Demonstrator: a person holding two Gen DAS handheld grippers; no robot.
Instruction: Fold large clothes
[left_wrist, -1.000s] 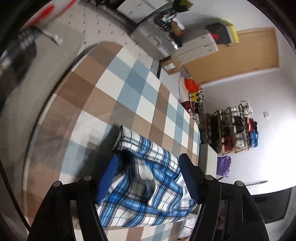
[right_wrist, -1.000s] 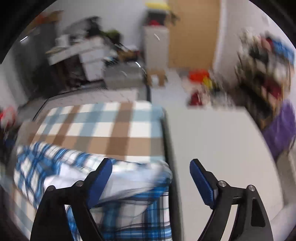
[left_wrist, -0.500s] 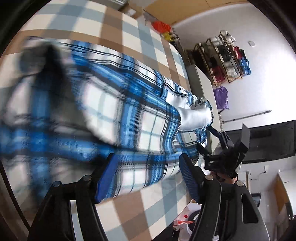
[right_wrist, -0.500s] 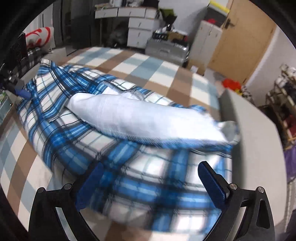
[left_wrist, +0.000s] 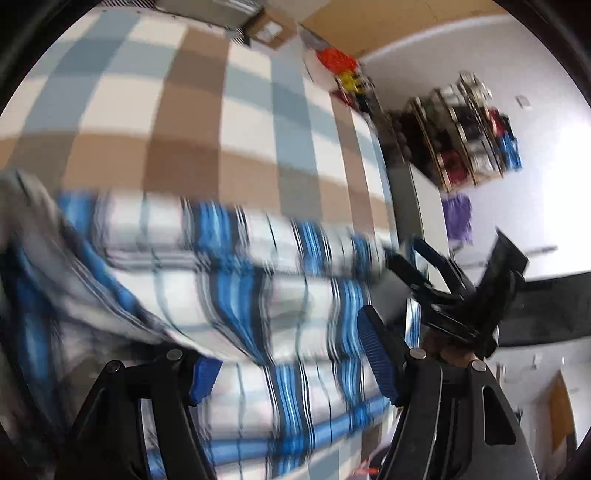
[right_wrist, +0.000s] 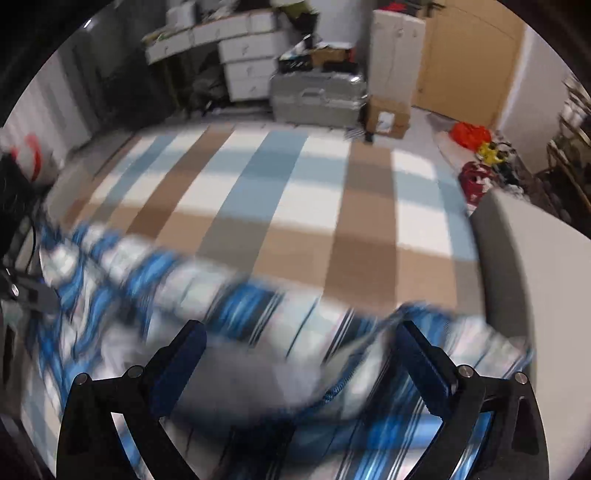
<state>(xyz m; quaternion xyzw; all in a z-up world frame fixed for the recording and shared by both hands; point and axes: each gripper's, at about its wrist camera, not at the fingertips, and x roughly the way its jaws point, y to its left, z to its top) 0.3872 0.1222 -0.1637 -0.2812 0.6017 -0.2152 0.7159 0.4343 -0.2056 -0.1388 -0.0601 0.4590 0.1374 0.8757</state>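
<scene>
Left gripper (left_wrist: 295, 363): blue pads apart, blue-and-white plaid garment (left_wrist: 236, 295) lies between and over them. Left pad half buried under a fold; can't tell whether the pads bite the cloth. Motion blur heavy.

Right gripper (right_wrist: 299, 363): jaws spread wide, nothing pinched. Plaid cloth (right_wrist: 258, 310) lies under the fingers with a white inner layer showing; pads clear of it.

View differences: the left wrist view catches the right gripper (left_wrist: 428, 266) at 3 o'clock, over the garment's far end near the bed edge. The right wrist view shows only a dark piece of the other rig at its 9 o'clock, cut off by the frame. The right view alone shows the silver hard-shell suitcase (right_wrist: 317, 98), cardboard box (right_wrist: 386, 118) and white drawer units (right_wrist: 247, 62) at 12 o'clock. The left view alone shows the open shoe rack (left_wrist: 469, 129) at 2 o'clock.

Edges: garment sprawls across the near part of the checked brown, blue and white bedcover (left_wrist: 207, 110). Open cover beyond it toward 12 o'clock. A plain grey-white surface (right_wrist: 535, 295) adjoins the cover at 3 o'clock in the right view.

Room: wooden door (right_wrist: 469, 59) and white wall (left_wrist: 554, 92) far back; red and yellow clutter (right_wrist: 476, 138) on the floor.
</scene>
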